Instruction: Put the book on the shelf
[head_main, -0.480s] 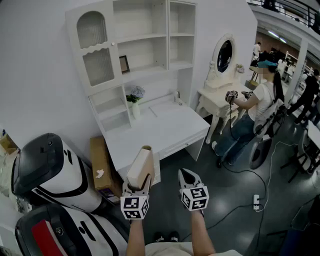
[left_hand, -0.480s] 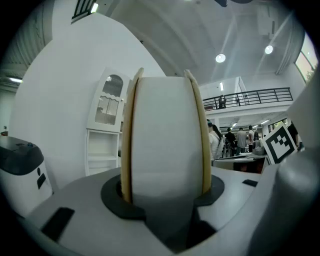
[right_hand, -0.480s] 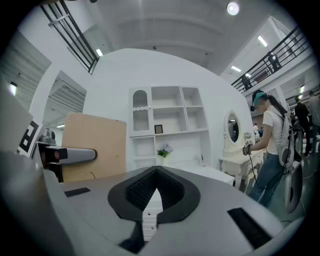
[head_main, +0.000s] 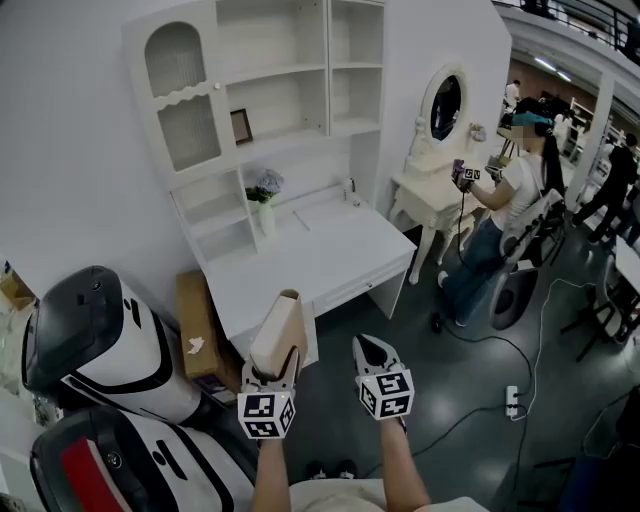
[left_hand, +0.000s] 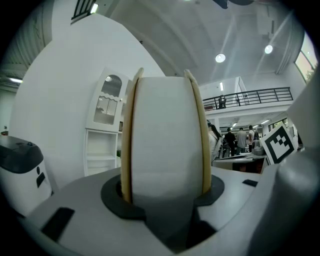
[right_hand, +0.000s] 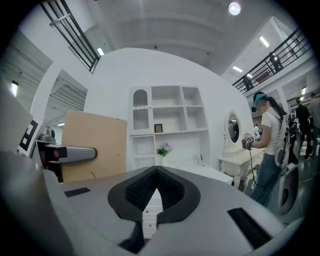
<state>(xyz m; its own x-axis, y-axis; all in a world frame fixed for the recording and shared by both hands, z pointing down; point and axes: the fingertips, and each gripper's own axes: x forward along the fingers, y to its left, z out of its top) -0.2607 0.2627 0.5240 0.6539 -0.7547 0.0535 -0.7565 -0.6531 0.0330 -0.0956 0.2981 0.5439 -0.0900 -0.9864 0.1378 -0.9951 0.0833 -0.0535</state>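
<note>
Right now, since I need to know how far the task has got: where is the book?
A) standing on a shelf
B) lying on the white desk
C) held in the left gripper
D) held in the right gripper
C: the book stands clamped in the left gripper, and the right gripper is empty.

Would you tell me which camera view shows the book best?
The head view: the whole book stands upright in the left gripper. The left gripper view shows only its page edge, clamped between the jaws. The right gripper view shows one tan cover side-on, with its lower part hidden.
</note>
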